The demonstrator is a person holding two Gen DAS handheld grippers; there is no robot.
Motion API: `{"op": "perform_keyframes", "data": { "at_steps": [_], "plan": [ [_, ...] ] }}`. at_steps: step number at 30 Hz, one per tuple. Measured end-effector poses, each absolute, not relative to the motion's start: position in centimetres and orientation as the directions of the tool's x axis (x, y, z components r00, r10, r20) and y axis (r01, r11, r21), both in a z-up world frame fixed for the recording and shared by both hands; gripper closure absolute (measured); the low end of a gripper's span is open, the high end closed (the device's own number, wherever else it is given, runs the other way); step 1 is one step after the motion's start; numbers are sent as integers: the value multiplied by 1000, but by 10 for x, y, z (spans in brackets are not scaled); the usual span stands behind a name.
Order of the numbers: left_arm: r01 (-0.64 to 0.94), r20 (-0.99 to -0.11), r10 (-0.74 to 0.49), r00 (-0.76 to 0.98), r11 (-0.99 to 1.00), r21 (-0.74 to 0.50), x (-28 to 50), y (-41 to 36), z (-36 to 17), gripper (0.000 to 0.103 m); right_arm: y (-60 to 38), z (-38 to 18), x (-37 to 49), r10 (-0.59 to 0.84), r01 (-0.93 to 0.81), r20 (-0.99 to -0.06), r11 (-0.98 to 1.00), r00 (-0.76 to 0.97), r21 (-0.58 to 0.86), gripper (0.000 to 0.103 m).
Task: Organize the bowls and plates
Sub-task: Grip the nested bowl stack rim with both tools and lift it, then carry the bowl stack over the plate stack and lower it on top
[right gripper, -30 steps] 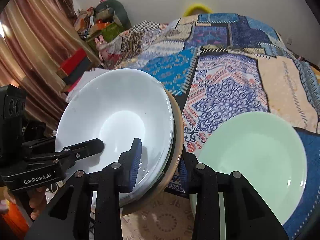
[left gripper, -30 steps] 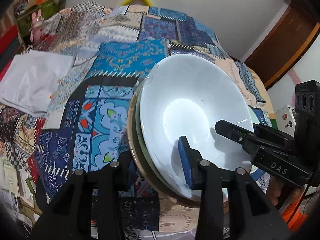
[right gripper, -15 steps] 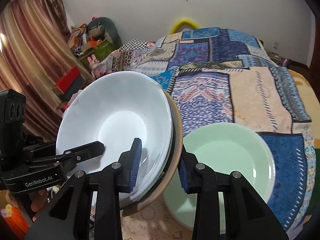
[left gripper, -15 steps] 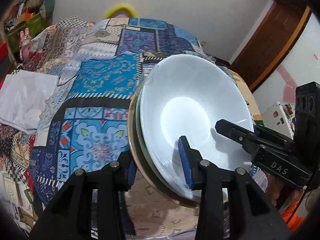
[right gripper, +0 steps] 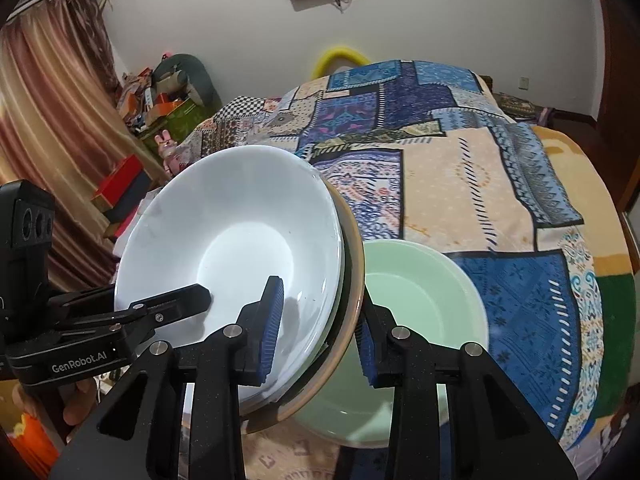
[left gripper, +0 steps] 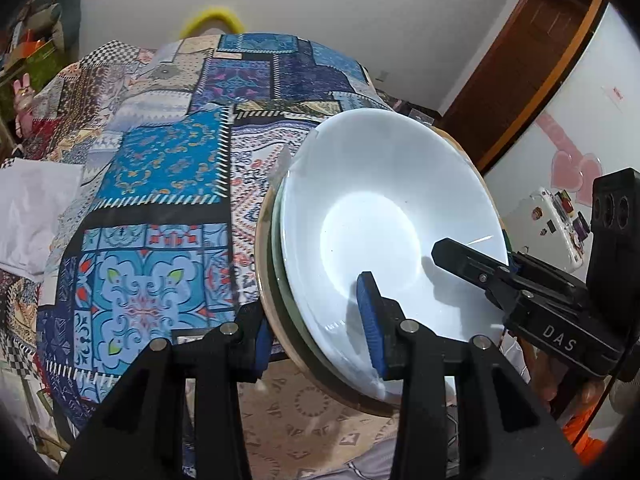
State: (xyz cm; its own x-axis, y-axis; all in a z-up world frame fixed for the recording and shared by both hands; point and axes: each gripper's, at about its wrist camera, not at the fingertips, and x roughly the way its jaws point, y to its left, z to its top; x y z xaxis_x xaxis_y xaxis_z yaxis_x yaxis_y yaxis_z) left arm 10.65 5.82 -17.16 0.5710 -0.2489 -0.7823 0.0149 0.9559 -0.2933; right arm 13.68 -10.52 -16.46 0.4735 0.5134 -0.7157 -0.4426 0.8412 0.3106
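A stack of nested dishes hangs tilted above the bed, with a white bowl (left gripper: pixel 384 216) (right gripper: pixel 240 232) on top and a tan-rimmed dish (left gripper: pixel 264 280) (right gripper: pixel 354 280) underneath. My left gripper (left gripper: pixel 316 336) is shut on the stack's near rim, one blue pad inside the white bowl and one behind the tan dish. My right gripper (right gripper: pixel 318 326) is shut on the stack's other side in the same way. Each gripper shows in the other's view, clamped on the rim. A pale green plate (right gripper: pixel 424 288) lies flat on the patchwork bedspread (right gripper: pixel 460 184), just right of the stack.
A white cloth (left gripper: pixel 28 208) lies on the bedspread's left part. Boxes, toys and curtains crowd the far left corner (right gripper: pixel 160 100). A wooden door (left gripper: pixel 516 60) stands at the right. A hand (right gripper: pixel 76 404) holds the left gripper's handle.
Both grippers have carried the stack upward and back from the bed. The bedspread and the green plate now look farther away and smaller. Neither grip has changed.
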Motion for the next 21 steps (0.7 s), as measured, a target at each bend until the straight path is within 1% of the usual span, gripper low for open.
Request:
{"op": "perform_keyframes", "data": {
  "at_steps": [10,21],
  "plan": [
    [45,-801,-258,539,959,-279,122,27,-179,64,-134,-173,140,495,-411,-727,856,475,314,72],
    [55,-827,-262,497,961,-271,138,11,-199,64,-151,-191,145,485,-375,-747,865,454,334,72]
  ]
}}
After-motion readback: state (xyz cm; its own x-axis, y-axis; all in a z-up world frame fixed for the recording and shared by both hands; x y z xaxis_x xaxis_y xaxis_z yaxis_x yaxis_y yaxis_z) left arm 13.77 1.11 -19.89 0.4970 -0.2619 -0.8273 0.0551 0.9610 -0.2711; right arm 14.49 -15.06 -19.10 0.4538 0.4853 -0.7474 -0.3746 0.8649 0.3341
